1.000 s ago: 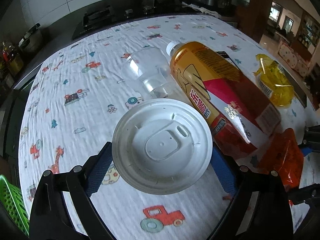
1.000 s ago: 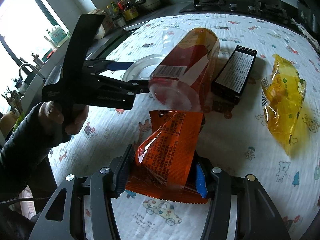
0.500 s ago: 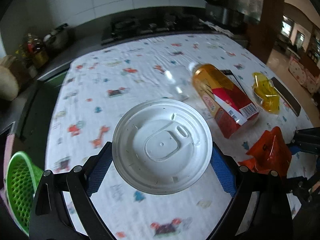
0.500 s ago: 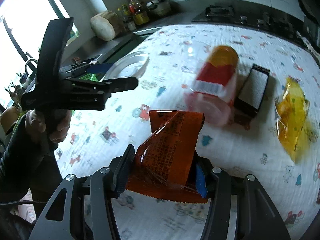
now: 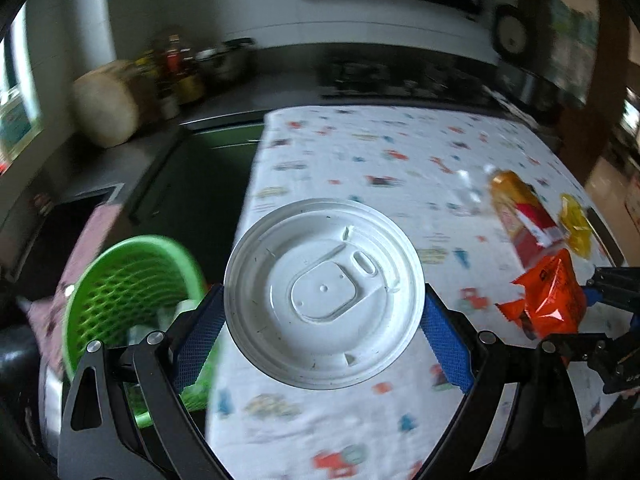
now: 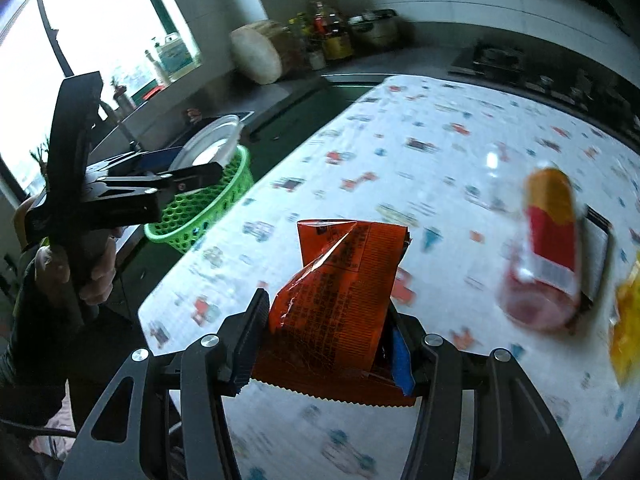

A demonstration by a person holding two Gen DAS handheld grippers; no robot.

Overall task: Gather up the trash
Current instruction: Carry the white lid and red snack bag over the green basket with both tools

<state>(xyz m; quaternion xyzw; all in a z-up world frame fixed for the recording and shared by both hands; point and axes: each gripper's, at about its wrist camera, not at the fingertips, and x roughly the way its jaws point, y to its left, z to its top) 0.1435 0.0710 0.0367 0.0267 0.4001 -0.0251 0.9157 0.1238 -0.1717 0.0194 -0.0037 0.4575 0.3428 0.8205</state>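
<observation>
My left gripper (image 5: 323, 312) is shut on a white plastic cup lid (image 5: 324, 292) and holds it above the table's left edge, beside a green mesh basket (image 5: 120, 280). In the right wrist view the left gripper (image 6: 188, 172) and the lid (image 6: 208, 148) hang right over the basket (image 6: 200, 208). My right gripper (image 6: 326, 332) is shut on an orange snack wrapper (image 6: 340, 288), held above the table; the wrapper also shows in the left wrist view (image 5: 548, 296).
On the patterned tablecloth (image 6: 400, 160) lie an orange tea bottle (image 6: 548, 240), a black box (image 6: 598, 248) beside it and a yellow wrapper (image 6: 626, 328). A dark counter with a round block (image 6: 258, 56) and jars runs behind the table.
Both grippers have swung left and away from the table with their loads. The left gripper with the lid has gone from over the table's middle to over the green basket.
</observation>
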